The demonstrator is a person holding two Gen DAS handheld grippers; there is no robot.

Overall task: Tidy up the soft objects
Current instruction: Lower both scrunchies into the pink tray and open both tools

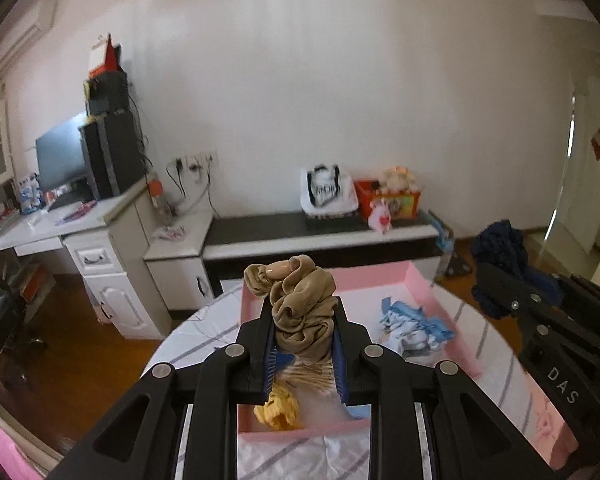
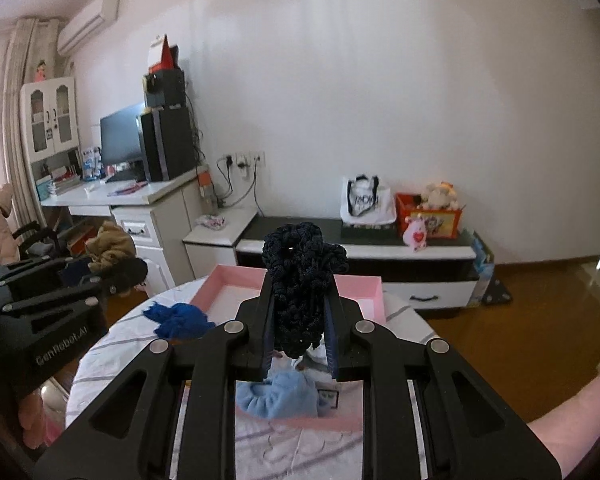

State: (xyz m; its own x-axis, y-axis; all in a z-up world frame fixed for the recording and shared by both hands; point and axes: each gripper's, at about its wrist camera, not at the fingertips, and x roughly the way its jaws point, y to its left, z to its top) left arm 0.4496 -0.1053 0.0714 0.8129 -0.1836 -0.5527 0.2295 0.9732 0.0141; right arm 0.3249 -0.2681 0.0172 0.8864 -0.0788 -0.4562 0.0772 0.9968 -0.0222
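Note:
My left gripper [image 1: 303, 322] is shut on a bunched tan stocking [image 1: 300, 304] and holds it above the pink tray [image 1: 424, 280]. A light blue cloth [image 1: 414, 326] and a yellow cloth [image 1: 278, 412] lie in the tray. My right gripper [image 2: 298, 316] is shut on a dark navy knitted piece [image 2: 300, 280], held above the same pink tray [image 2: 364, 284]. A light blue soft item [image 2: 278, 398] lies in the tray below it. A royal blue cloth [image 2: 180, 320] lies on the table left of the tray. Each gripper shows in the other's view, the right [image 1: 500, 276], the left [image 2: 112, 256].
The tray sits on a round table with a white striped cover [image 2: 112, 364]. Behind stand a low TV cabinet [image 1: 320, 236] with a bag and an orange box, and a white desk [image 1: 96, 236] with a monitor. Wooden floor surrounds the table.

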